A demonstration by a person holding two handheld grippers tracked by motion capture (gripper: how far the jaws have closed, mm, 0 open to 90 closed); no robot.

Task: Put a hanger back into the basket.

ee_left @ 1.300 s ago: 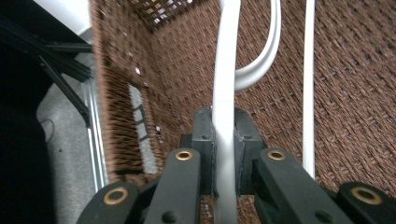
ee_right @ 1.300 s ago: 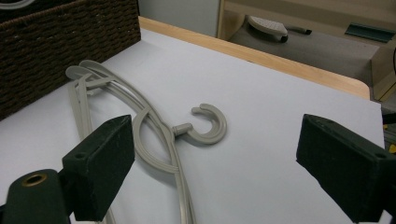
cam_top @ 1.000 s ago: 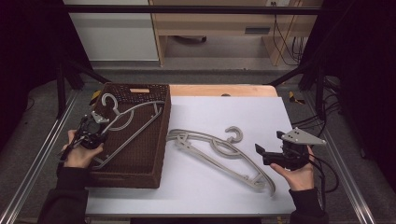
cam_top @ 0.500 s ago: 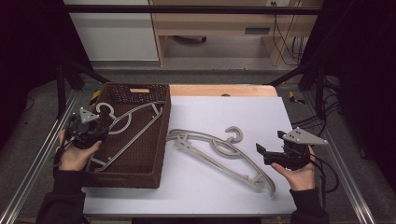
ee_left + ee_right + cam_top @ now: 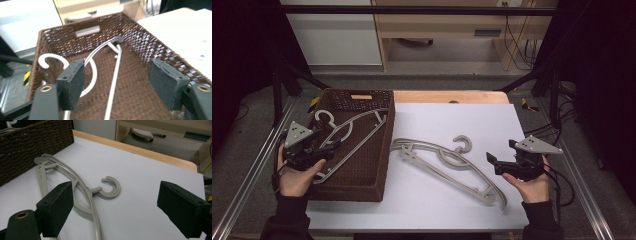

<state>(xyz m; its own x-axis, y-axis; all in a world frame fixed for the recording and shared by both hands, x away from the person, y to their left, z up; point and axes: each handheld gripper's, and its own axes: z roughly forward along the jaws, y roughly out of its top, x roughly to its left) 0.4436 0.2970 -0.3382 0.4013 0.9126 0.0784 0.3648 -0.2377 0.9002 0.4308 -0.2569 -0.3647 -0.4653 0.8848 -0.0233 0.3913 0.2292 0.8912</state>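
Note:
A white clothes hanger (image 5: 347, 132) lies slanted inside the brown wicker basket (image 5: 377, 185); in the left gripper view the hanger (image 5: 113, 75) runs across the basket floor, its hook at the left. My left gripper (image 5: 329, 146) hovers at the basket's left rim, open and holding nothing, jaws wide apart over the basket (image 5: 140, 37). A grey hanger (image 5: 447, 162) lies flat on the white table top (image 5: 472, 120). My right gripper (image 5: 491, 162) rests open near that hanger's right end, and the grey hanger (image 5: 82, 187) shows ahead of its jaws with its hook curled right.
A wooden strip (image 5: 447, 96) edges the table's far side. Metal frame rails (image 5: 247, 175) run along both sides. A cabinet (image 5: 332, 35) and a wooden shelf unit (image 5: 447, 25) stand beyond the table. Cables (image 5: 562, 185) trail from the right gripper.
My left gripper has drawn back to the left, off the white hanger, which now lies loose in the basket. The right gripper and grey hanger have stayed put.

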